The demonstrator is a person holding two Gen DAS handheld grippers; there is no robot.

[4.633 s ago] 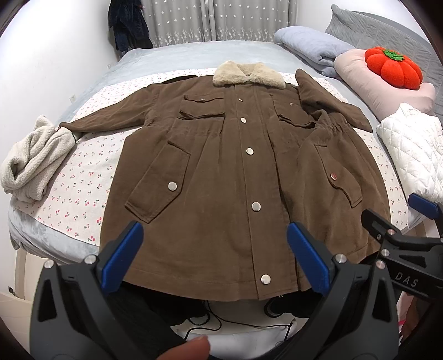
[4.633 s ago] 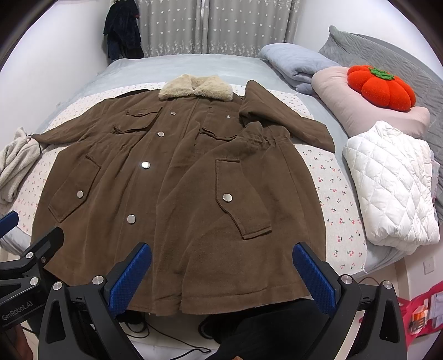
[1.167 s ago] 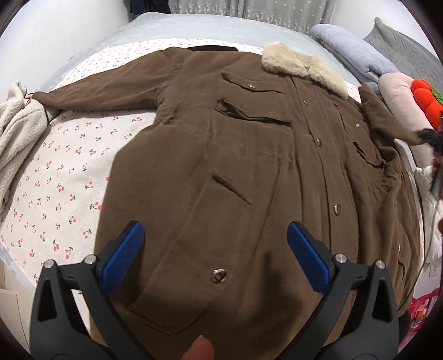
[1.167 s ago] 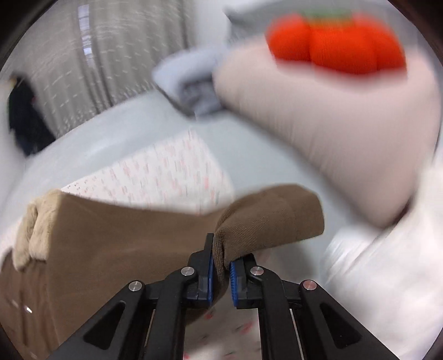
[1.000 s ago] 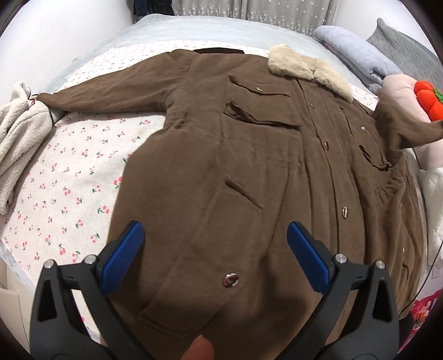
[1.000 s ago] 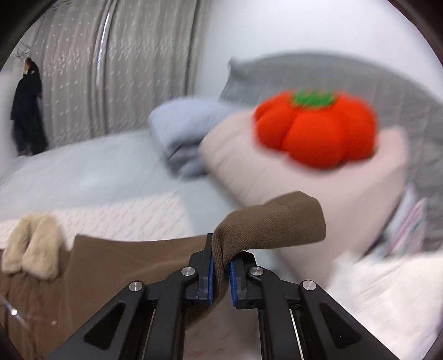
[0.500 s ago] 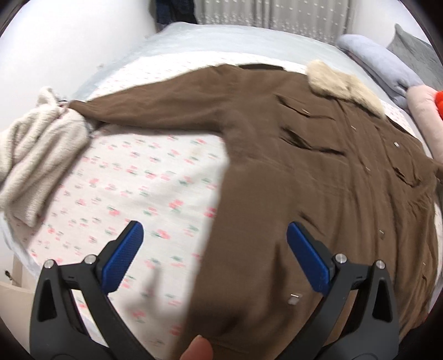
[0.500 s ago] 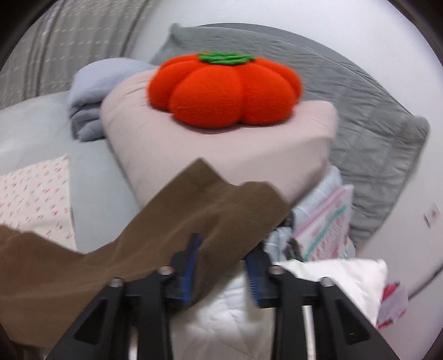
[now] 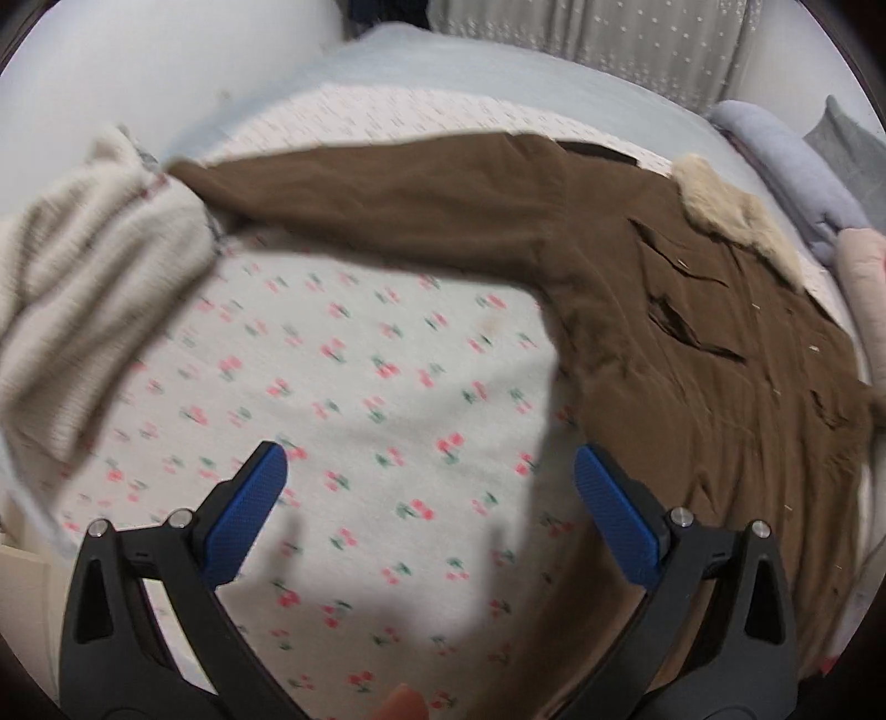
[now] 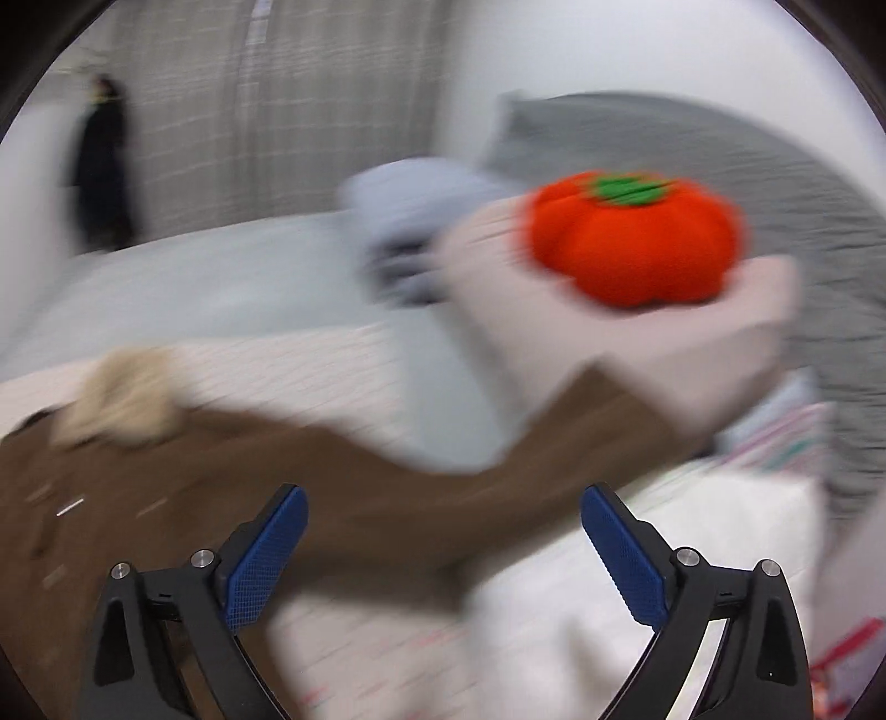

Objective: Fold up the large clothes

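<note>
cherry-print bed sheet (image 9: 354,387), brown coat (image 9: 692,354) spread out, left gripper (image 9: 426,493) fingers wide, empty, right gripper (image 10: 443,534) fingers just opened wide, sleeve (image 10: 498,482) released

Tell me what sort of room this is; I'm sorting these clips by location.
Most likely a bedroom in a home. A brown coat lies spread on a bed with a cherry-print sheet, a pink pillow carries an orange pumpkin cushion, and grey curtains hang behind.

coat (image 9: 692,354) brown | sheet (image 9: 360,399) white, cherry print | cushion (image 10: 631,238) orange
</note>
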